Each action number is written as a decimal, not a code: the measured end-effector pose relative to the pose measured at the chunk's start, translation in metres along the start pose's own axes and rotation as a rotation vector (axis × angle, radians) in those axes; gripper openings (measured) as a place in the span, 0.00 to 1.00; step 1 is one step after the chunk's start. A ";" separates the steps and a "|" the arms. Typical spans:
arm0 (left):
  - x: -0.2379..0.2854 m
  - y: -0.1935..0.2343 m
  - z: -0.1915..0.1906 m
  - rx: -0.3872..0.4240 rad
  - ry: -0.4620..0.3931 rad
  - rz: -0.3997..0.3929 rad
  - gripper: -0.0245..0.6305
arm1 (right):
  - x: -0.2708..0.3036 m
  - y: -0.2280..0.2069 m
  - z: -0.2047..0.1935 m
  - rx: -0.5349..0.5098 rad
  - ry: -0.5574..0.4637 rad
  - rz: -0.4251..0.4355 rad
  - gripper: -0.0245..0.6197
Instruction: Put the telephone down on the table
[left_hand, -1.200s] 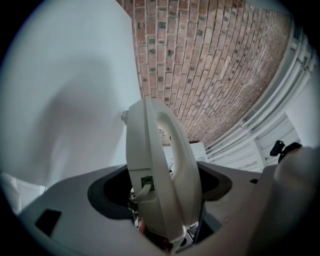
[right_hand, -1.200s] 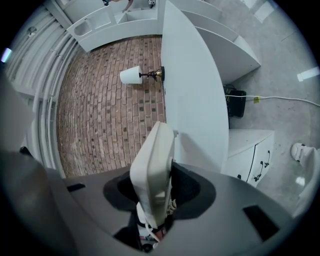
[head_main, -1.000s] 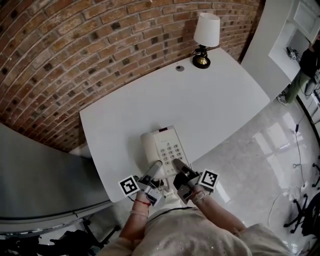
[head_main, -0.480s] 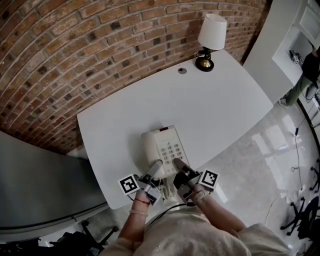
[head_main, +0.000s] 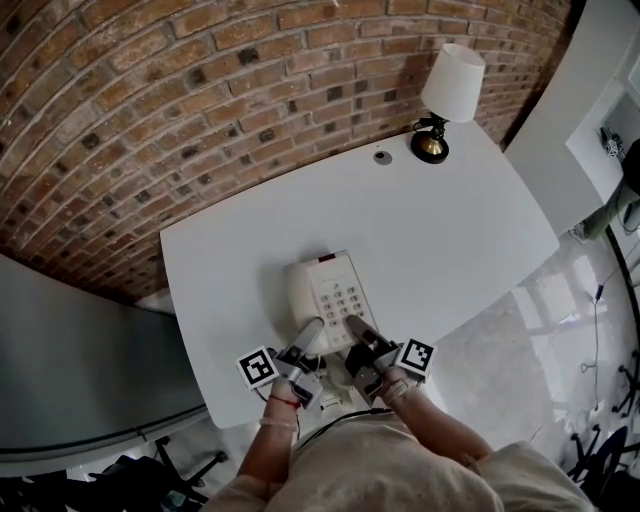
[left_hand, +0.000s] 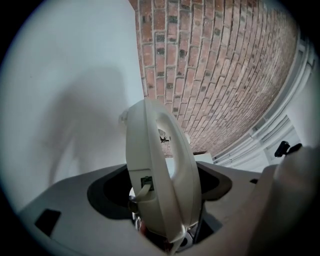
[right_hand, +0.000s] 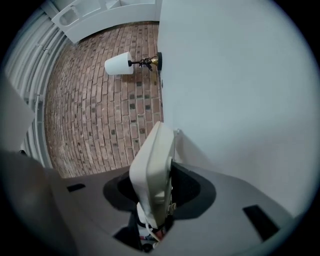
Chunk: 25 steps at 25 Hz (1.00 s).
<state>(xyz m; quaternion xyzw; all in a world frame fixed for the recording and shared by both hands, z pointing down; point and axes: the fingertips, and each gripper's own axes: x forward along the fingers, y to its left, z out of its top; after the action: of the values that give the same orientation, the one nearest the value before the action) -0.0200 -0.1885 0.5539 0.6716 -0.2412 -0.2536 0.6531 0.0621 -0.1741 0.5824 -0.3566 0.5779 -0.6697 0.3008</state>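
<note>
A white telephone (head_main: 328, 296) with a keypad and a handset on its left side is over the near part of the white table (head_main: 440, 230). My left gripper (head_main: 305, 338) is shut on its near left end, and my right gripper (head_main: 357, 330) is shut on its near right end. In the left gripper view the handset side of the telephone (left_hand: 160, 165) stands on edge between the jaws of the left gripper (left_hand: 162, 205). The right gripper view has the telephone body (right_hand: 152, 165) between the jaws of the right gripper (right_hand: 155, 200). I cannot tell whether the telephone touches the table.
A lamp (head_main: 447, 95) with a white shade and brass base stands at the table's far right corner, with a small round grommet (head_main: 383, 156) beside it. A brick wall (head_main: 150, 110) runs behind the table. Glossy floor (head_main: 540, 330) lies to the right.
The head view has swung a little, so the table and lamp sit further right in the picture. Both grippers keep their hold on the telephone in the same place.
</note>
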 end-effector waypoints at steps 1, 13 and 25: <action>0.002 0.000 0.003 -0.001 -0.006 0.000 0.59 | 0.003 0.000 0.002 -0.001 0.005 -0.001 0.27; 0.015 0.010 0.033 -0.001 -0.053 0.029 0.59 | 0.036 -0.002 0.014 0.009 0.034 -0.025 0.27; 0.018 0.015 0.045 0.047 -0.037 0.079 0.60 | 0.053 -0.003 0.020 0.064 0.008 -0.049 0.27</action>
<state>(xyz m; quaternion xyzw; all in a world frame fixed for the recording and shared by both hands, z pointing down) -0.0356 -0.2345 0.5680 0.6717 -0.2856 -0.2342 0.6422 0.0486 -0.2278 0.5942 -0.3581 0.5485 -0.6965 0.2929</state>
